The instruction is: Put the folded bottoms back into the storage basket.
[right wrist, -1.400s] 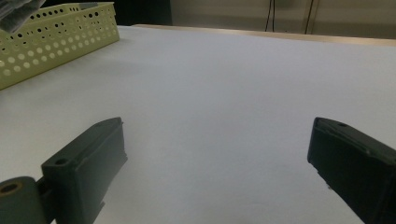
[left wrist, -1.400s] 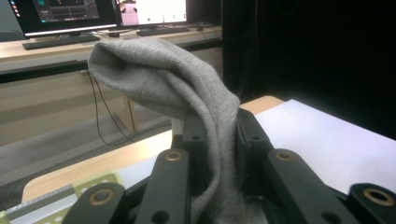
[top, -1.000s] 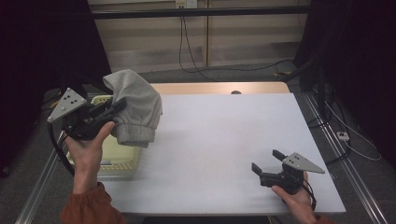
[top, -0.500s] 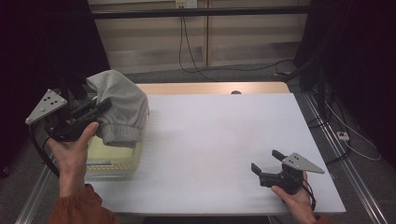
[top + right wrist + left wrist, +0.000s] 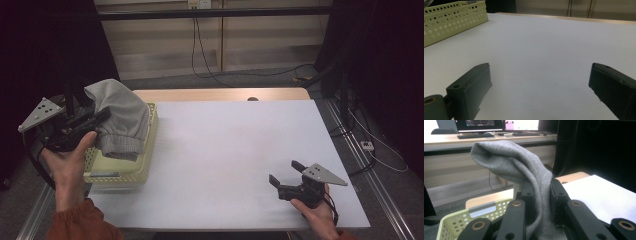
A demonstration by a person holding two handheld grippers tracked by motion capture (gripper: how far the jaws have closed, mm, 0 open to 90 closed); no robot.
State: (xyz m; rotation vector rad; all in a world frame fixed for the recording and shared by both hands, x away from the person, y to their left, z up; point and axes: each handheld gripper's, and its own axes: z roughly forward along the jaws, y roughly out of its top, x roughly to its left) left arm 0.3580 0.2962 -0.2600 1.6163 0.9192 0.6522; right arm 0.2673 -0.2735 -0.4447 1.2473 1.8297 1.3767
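Note:
A grey knitted garment [image 5: 120, 117] hangs bunched over the pale yellow perforated basket [image 5: 141, 172] at the table's left edge. My left gripper [image 5: 92, 121] is shut on it, held up by a hand in an orange sleeve. In the left gripper view the grey cloth [image 5: 524, 170] runs down between the two black jaws, which pinch it, with the basket [image 5: 454, 225] below. My right gripper [image 5: 287, 173] rests low near the table's front right, open, with nothing between its jaws; the right gripper view has its own gripper [image 5: 540, 90] over bare white table.
The white table top [image 5: 235, 150] stretches between the basket and the right gripper. The basket's wall [image 5: 451, 20] lies far left in the right gripper view. Cables [image 5: 210, 55] trail on the floor behind, and metal rails [image 5: 370, 170] run along the table's sides.
My left gripper has carried the grey garment leftward and slightly down, from over the basket's right part to above its left side. The right gripper has stayed put.

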